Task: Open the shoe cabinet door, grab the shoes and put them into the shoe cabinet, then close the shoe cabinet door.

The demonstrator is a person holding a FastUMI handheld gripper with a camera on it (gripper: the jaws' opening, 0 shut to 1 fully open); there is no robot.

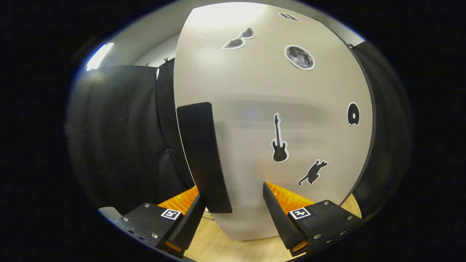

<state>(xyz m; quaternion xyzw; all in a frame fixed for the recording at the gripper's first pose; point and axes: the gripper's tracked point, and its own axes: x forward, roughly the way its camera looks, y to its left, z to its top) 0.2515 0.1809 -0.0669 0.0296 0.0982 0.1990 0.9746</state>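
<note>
Black cloth hung behind a pale shoe cabinet door (pixel 255 109), which stood shut and dotted with stickers, a guitar sticker (pixel 279 140) at about three o'clock from the dark handle (pixel 204 156). Below lay the wooden floor (pixel 233 247). The gripper (pixel 233 207) was released, its left finger near the handle, likely to pull it.

The tool (pixel 233 214) points forward with its two fingers spread wide apart. The left finger (pixel 189 222) and the right finger (pixel 278 214) show black ribbed pads on orange bodies, nothing pinched between their inner faces.
</note>
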